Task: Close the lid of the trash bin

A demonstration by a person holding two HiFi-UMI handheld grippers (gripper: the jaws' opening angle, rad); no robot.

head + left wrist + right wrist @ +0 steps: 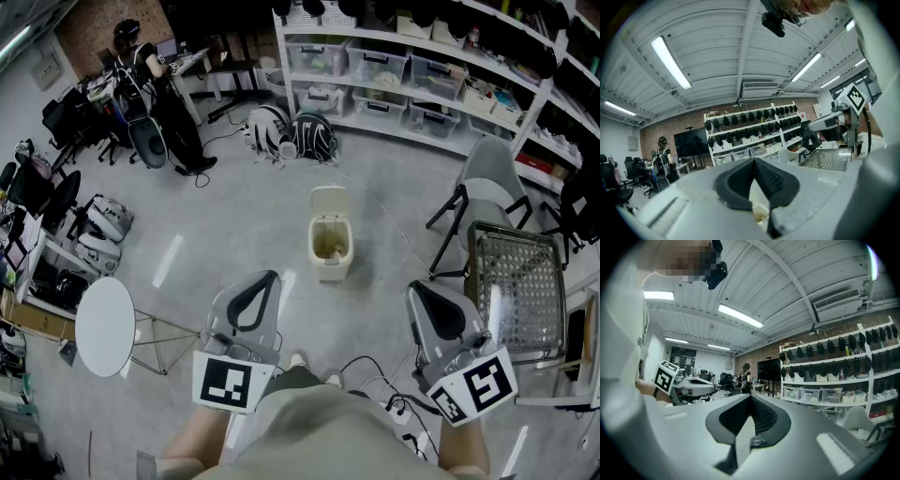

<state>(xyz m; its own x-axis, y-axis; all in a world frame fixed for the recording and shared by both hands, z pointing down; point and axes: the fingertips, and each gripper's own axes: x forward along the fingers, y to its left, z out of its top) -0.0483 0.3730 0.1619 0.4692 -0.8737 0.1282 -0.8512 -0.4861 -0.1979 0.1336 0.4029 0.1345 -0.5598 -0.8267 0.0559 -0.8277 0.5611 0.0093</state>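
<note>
Bin [329, 246]: cream, upright on the floor at frame centre; lid [328, 200] raised, inside showing.
Left tool [270, 277]: lower left of frame, jaws closed tip to tip, holding nothing.
Right tool [418, 289]: lower right, jaws likewise closed, holding nothing.
Both tools well apart from the bin.
Table [104, 326]: round, white, far left.
Basket [520, 286]: wire, right edge.
Shelf [412, 75]: top of frame.
</note>
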